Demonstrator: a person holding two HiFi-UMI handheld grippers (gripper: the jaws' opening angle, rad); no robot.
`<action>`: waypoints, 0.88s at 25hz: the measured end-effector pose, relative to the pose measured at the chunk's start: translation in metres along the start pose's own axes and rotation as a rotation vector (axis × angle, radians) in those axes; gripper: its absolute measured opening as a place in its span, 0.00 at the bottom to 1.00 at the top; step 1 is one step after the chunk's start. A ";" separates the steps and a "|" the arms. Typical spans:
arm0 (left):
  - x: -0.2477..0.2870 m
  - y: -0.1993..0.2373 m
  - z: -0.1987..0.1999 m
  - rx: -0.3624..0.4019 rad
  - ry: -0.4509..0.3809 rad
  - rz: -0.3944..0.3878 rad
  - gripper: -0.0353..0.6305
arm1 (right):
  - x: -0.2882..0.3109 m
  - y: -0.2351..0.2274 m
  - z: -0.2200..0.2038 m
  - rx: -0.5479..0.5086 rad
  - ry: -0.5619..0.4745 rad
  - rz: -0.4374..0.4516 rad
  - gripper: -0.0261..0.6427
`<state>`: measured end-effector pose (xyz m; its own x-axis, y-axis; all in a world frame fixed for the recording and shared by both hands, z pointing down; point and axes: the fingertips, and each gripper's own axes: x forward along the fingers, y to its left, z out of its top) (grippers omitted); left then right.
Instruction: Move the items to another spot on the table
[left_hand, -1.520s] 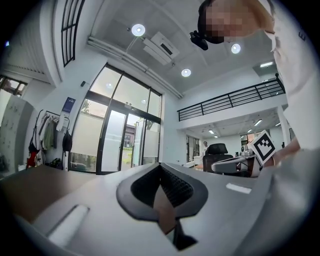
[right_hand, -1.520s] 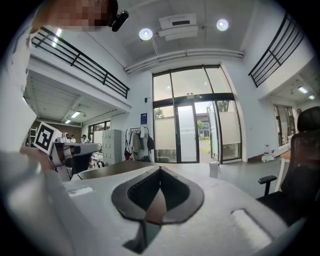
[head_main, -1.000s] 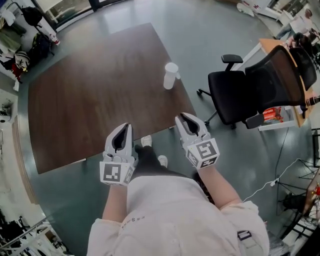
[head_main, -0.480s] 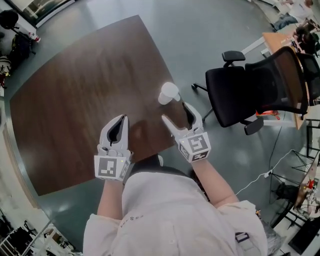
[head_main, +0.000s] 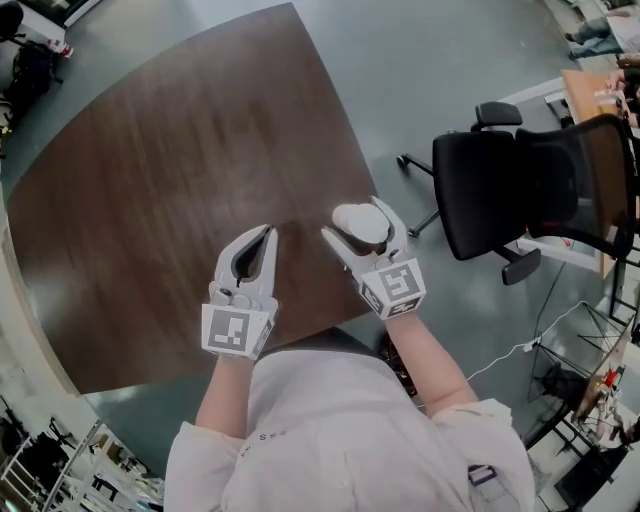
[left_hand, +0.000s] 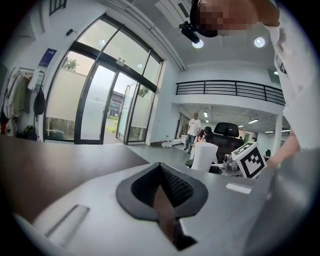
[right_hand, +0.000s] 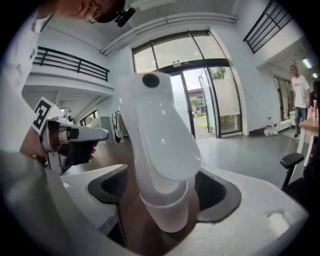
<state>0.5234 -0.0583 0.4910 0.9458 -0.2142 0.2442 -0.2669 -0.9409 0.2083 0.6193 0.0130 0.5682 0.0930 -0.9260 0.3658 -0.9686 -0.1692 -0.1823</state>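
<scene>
**Right claw opening wide around the white bottle**

The right gripper (head_main: 358, 222) is holding its jaws wide, and they have just been opening. The white bottle (right_hand: 157, 135) is standing upright between them, with a small gap showing on each side, so the pads are not yet pressing. The bottle is standing on the table (head_main: 150, 180), close to its right edge and toward its near corner.

To do this step well, I think the person should be centring the bottle between the pads and closing low on its body. The top is wide, so a high grip could be tipping it. The lift should be going straight up.

The left gripper (head_main: 266, 232) is hovering over the table's near part, jaws together and empty.

Counting: two grippers, one bottle, one table, and one black office chair (head_main: 500, 195) beyond the table's right edge. No second item is showing on the table.
</scene>
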 end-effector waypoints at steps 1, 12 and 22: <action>0.003 0.001 -0.003 -0.006 0.009 -0.005 0.08 | 0.004 0.000 0.000 -0.009 -0.003 0.001 0.64; 0.009 0.000 -0.005 -0.010 -0.003 -0.028 0.08 | -0.002 0.001 0.005 -0.042 -0.026 -0.028 0.43; -0.043 -0.040 0.028 0.075 -0.111 -0.023 0.08 | -0.072 0.025 0.042 -0.085 -0.089 -0.026 0.42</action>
<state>0.4982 -0.0188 0.4452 0.9672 -0.2161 0.1334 -0.2343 -0.9620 0.1405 0.5981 0.0616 0.4991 0.1347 -0.9487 0.2862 -0.9812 -0.1679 -0.0948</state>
